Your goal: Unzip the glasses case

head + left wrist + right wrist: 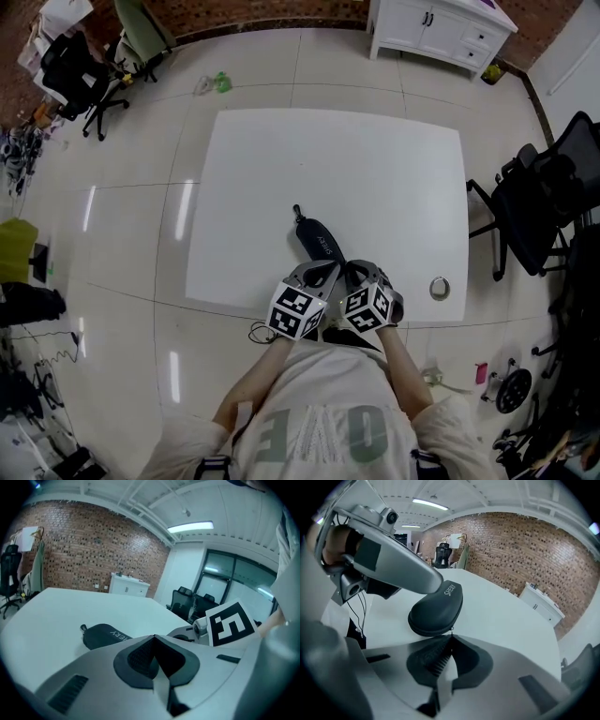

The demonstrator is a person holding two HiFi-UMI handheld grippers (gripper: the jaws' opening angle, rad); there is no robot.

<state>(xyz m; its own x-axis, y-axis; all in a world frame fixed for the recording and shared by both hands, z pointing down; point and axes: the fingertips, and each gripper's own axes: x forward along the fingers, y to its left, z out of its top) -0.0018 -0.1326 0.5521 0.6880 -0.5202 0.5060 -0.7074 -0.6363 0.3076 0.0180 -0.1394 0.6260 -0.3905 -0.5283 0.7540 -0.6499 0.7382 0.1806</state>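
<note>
A black zipped glasses case lies on the white table, with a short loop at its far end. Both grippers sit side by side at the case's near end. My left gripper is shut on nothing, and the case lies ahead to its left. My right gripper is shut, its tips right at the near rim of the case. A tiny dark tab shows at those tips; I cannot tell if it is pinched. The left gripper reaches over the case's left side.
A round metal grommet is set in the table near the front right corner. Black office chairs stand to the right, a white cabinet stands at the back, and another chair is at the far left. The front edge of the table runs under my grippers.
</note>
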